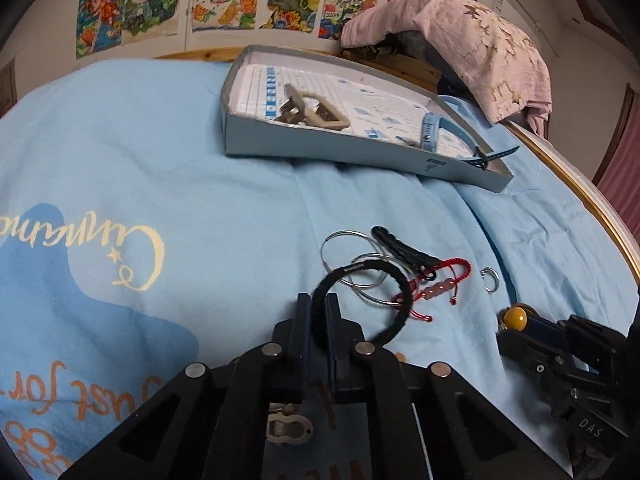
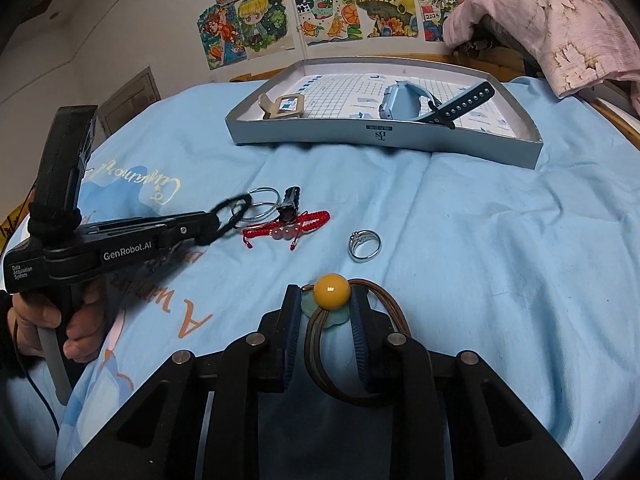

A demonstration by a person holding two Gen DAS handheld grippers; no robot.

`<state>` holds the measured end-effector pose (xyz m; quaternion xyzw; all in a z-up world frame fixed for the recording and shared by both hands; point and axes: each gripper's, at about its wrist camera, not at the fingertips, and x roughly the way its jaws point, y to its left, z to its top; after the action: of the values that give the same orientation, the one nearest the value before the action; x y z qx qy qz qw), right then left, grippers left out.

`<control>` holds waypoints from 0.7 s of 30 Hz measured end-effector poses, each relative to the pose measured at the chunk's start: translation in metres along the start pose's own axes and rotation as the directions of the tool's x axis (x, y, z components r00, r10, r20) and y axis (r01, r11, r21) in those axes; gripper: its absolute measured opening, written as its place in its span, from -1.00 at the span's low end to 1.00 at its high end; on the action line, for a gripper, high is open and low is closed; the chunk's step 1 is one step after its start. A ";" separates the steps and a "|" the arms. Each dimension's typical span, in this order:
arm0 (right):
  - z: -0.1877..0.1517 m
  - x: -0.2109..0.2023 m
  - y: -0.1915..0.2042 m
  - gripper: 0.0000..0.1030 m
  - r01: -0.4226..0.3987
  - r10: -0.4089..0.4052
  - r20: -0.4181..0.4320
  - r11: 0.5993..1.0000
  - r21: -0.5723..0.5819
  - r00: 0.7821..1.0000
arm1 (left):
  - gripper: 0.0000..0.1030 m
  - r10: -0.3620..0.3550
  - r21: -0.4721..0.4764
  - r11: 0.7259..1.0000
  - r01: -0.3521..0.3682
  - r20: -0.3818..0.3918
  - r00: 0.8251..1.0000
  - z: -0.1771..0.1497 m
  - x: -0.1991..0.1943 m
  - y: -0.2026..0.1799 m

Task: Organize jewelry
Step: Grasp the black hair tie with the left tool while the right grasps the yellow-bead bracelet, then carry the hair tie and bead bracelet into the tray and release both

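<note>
My left gripper (image 1: 318,308) is shut on a black hair tie (image 1: 362,270) and holds it just above the blue sheet; it also shows in the right wrist view (image 2: 208,230) with the tie (image 2: 236,210). My right gripper (image 2: 326,304) stands around a yellow bead (image 2: 332,289) on a brown cord hair tie (image 2: 384,312), its jaws touching the bead on both sides. Silver bangles (image 1: 344,248), a black clip (image 1: 404,252), a red cord bracelet (image 2: 304,222) and a silver ring (image 2: 364,245) lie on the sheet. The grey-blue box tray (image 2: 384,136) holds a beige claw clip (image 2: 286,105) and a blue watch (image 2: 404,98).
A pink cloth (image 2: 560,24) covers something at the back right by the wooden bed edge (image 1: 580,188). Drawings (image 2: 320,12) hang on the wall behind. The person's hand (image 2: 60,320) holds the left gripper's handle at the left.
</note>
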<state>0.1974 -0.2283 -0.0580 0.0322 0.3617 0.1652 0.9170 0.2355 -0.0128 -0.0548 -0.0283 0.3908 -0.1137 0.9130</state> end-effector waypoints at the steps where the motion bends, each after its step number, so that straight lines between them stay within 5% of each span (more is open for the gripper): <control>1: 0.001 -0.001 0.000 -0.58 -0.004 0.004 0.003 1.000 0.001 1.000 | -0.89 -0.005 0.009 1.000 0.005 0.005 1.000 0.000 -0.002 -0.002; 11: 0.024 -0.021 -0.003 -0.58 -0.012 0.016 0.101 0.999 -0.031 0.995 | -0.89 -0.061 0.074 0.996 0.056 0.076 0.995 0.013 -0.030 -0.022; 21: 0.109 -0.034 -0.045 -0.58 0.049 -0.043 0.254 0.999 -0.015 0.966 | -0.89 -0.041 0.015 0.999 0.039 0.189 0.981 0.099 -0.013 -0.038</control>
<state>0.2606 -0.2747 0.0366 0.0350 0.2405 0.1423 0.9595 0.2911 -0.0503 0.0288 -0.0416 0.3009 -0.1309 0.9437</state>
